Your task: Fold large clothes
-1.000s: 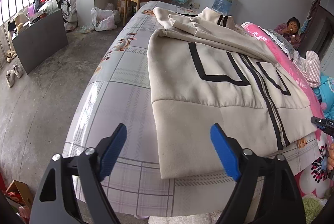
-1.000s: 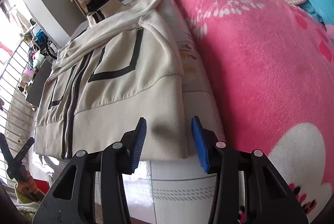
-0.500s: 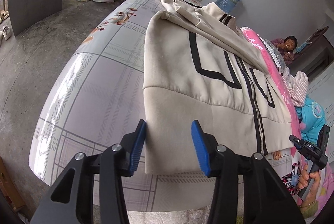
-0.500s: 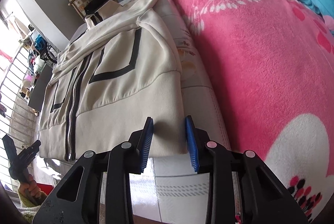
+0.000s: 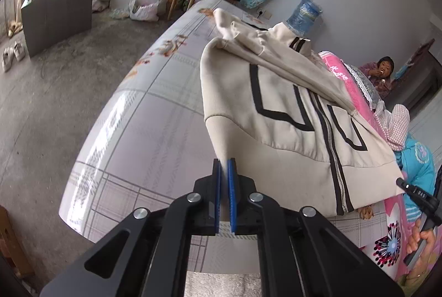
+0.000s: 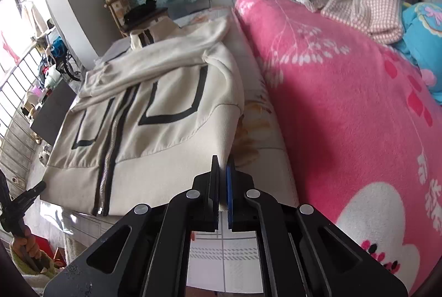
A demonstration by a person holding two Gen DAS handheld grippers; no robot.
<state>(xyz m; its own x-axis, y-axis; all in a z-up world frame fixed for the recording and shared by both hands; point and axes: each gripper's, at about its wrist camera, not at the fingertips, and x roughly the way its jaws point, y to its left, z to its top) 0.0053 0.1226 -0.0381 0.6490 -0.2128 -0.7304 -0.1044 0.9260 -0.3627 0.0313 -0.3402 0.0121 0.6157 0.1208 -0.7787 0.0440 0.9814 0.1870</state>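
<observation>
Now a cream zip jacket (image 5: 279, 114) with black stripes is lying front up on a checked bed (image 5: 132, 131), beside a pink blanket (image 6: 345, 109). Having just closed, the left gripper (image 5: 223, 169) is pinching one hem corner, and the right gripper (image 6: 223, 167) is pinching the other.

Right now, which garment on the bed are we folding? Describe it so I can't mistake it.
On the bed's pale checked sheet, beside the pink blanket, lies a cream zip-up jacket. Unlike the fluffy bedding around it, it has black angular stripes, a dark-edged zipper, and both bottom corners pinched in the left tongs and right tongs.
</observation>
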